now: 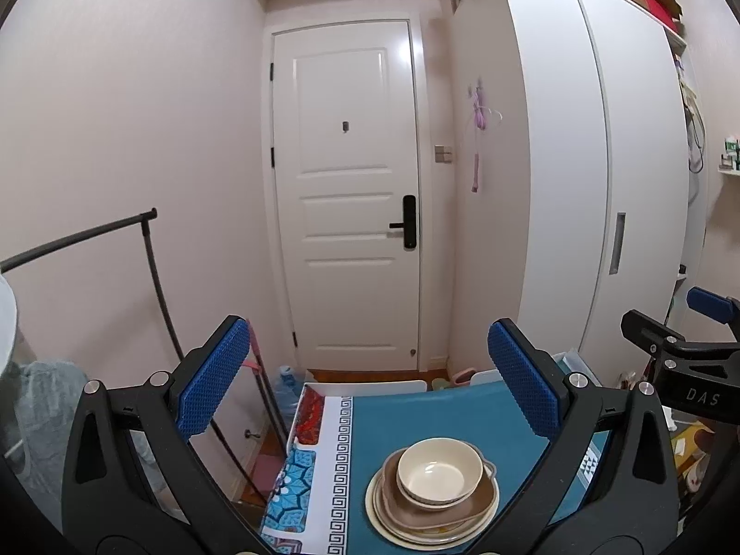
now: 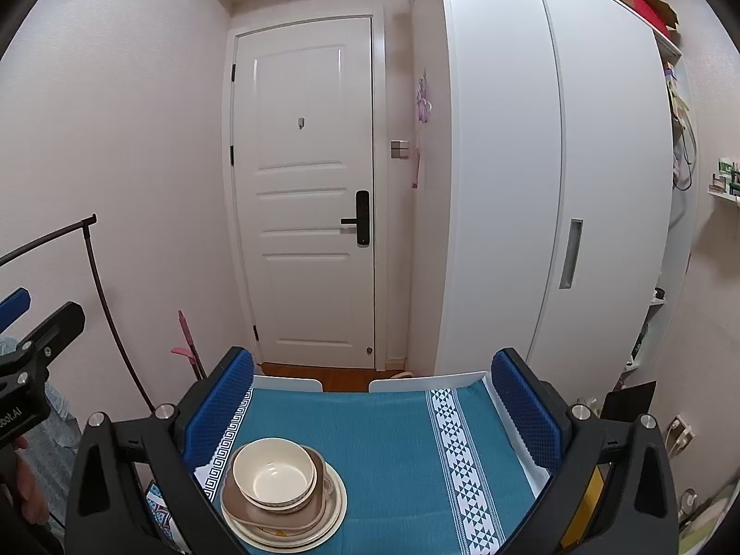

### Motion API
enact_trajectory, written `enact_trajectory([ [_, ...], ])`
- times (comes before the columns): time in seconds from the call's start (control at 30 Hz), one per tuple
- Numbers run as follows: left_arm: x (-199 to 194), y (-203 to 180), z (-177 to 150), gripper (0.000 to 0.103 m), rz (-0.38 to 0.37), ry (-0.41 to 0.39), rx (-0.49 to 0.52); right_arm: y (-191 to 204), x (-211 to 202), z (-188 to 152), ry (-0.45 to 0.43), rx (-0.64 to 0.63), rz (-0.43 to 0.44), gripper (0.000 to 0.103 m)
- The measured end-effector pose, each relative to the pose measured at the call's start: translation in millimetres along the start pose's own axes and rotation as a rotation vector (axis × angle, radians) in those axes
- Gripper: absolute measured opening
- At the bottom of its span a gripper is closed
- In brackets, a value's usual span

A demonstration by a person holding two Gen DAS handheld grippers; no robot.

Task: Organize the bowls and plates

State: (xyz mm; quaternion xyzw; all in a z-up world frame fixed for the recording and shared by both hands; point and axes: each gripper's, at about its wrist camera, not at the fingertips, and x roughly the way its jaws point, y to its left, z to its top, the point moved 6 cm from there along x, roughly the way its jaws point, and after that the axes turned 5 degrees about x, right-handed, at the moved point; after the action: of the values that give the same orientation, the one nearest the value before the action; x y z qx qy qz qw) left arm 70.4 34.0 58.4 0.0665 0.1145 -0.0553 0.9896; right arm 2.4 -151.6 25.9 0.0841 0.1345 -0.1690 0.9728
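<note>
Both grippers hovered level above the near edge of the desk (image 2: 397, 421), pointing toward the white door (image 1: 347, 194). The left gripper (image 1: 365, 384) had its jaws spread wide and empty; the right gripper (image 2: 372, 409) likewise held its jaws wide apart, gripping nothing. A stack sat on the teal cloth (image 2: 393, 462) toward the near left of the desk: a cream bowl (image 2: 274, 471) nested in a brown dish (image 2: 319, 513) on cream plates (image 2: 340, 506). It lay below and between the left jaws, beneath the right gripper's left jaw, touching neither.
</note>
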Motion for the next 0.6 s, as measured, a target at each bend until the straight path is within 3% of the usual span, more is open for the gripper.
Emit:
enact_trajectory([
  [0.6,6,-6,1,0.103,0.018,-0.038,0.042,-4,14,-4,0.021,0.009,-0.017,0.103],
])
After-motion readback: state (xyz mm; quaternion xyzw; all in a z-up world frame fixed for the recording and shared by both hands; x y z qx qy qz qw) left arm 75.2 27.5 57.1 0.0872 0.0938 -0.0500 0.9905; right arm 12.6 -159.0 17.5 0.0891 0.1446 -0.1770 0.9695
